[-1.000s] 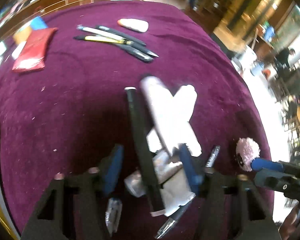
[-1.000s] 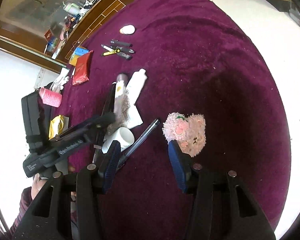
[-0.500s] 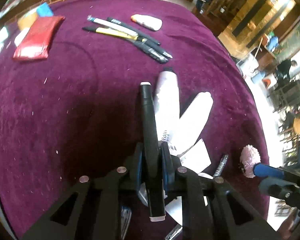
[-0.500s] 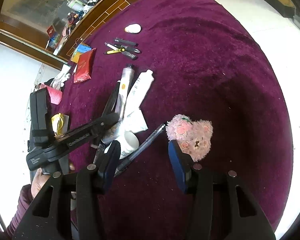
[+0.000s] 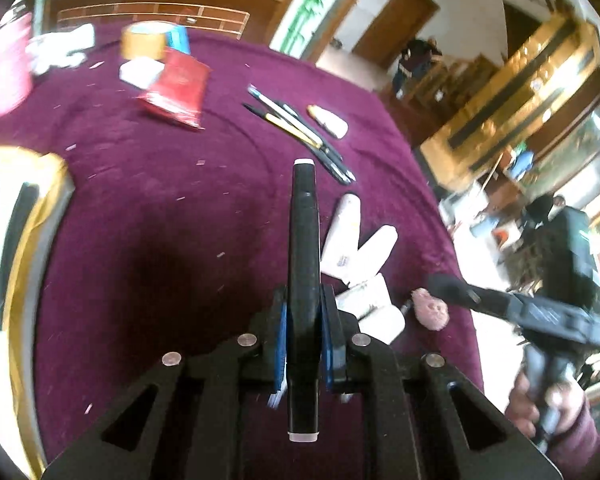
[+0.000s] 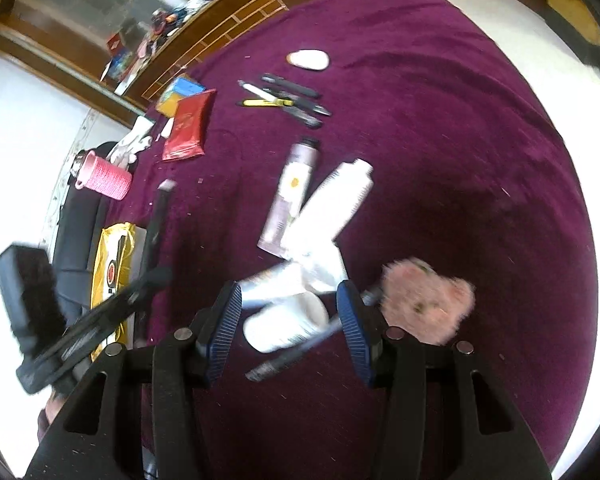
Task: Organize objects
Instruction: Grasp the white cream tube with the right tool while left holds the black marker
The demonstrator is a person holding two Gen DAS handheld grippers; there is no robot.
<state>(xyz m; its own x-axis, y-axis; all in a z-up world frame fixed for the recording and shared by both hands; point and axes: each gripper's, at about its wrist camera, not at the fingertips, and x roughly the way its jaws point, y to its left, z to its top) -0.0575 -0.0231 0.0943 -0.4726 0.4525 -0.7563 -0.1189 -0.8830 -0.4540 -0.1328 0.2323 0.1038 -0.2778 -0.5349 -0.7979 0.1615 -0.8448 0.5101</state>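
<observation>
Left hand-held gripper (image 5: 303, 344) clamps black stick (image 5: 304, 264); only right wrist shows pink spool (image 6: 107, 176).

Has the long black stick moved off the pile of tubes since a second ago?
Yes. The left claw is shut on the black stick, which has been lifted off the white tubes and, in the right wrist view, carried left toward the yellow packet.

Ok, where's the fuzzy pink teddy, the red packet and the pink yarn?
Fuzzy pink teddy (image 6: 426, 304): right wrist view, its middle.
Red packet (image 6: 188, 126): right wrist view, its flat front.
Pink yarn (image 6: 107, 176): right wrist view, its wound side.
</observation>
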